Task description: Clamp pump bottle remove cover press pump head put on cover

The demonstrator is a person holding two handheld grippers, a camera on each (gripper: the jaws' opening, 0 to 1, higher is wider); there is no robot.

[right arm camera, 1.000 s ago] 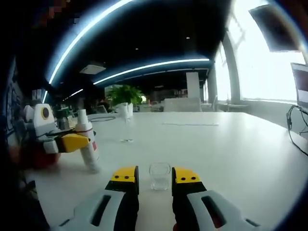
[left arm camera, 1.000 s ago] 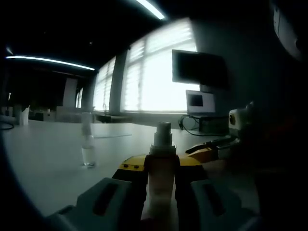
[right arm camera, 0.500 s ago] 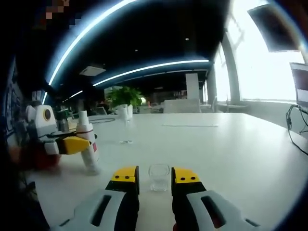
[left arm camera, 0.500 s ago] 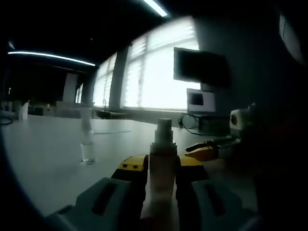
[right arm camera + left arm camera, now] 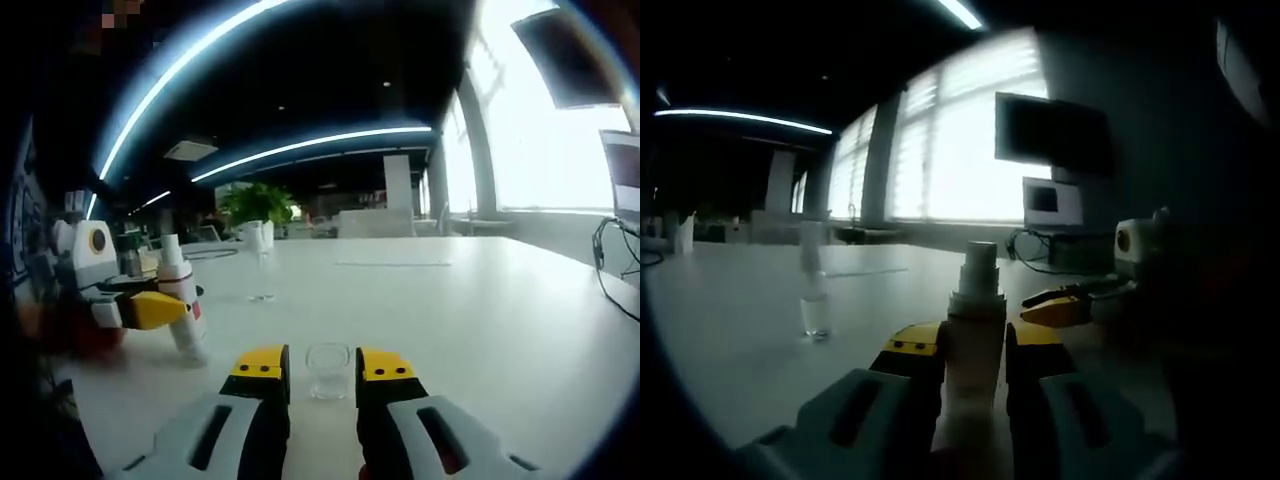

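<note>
1. The left tongs [image 5: 973, 345] are pinching the pump bottle [image 5: 971, 372] by its body; in the left gripper view the bottle stands upright between the two yellow-tipped jaws, so the clamping step looks done

2. The pump head [image 5: 979, 270] is bare above the left tongs, which suggests the cover is already off

3. The small clear cover [image 5: 328, 369] sits on the white surface [image 5: 480, 320] right between the tips of the right tongs [image 5: 326, 366]. The jaws stand either side of it, but I cannot tell whether they touch it or are merely spread around it

4. In the right gripper view the bottle [image 5: 180, 310], held by the left tongs [image 5: 150, 308], is off to the left of the right tongs and tilted, its base near or on the surface

5. My reading: the cover is off, and whether the pump has been pressed cannot be judged from here. Putting the cover back on is certainly left to do

6. A clear glass-like object [image 5: 814, 300] stands on the surface ahead and left of the left tongs, well apart from them; what it is stays unclear

7. Hard to make out: the left gripper view is dark, the bottle's lower part is hidden between the jaws, and its label is unreadable
</note>
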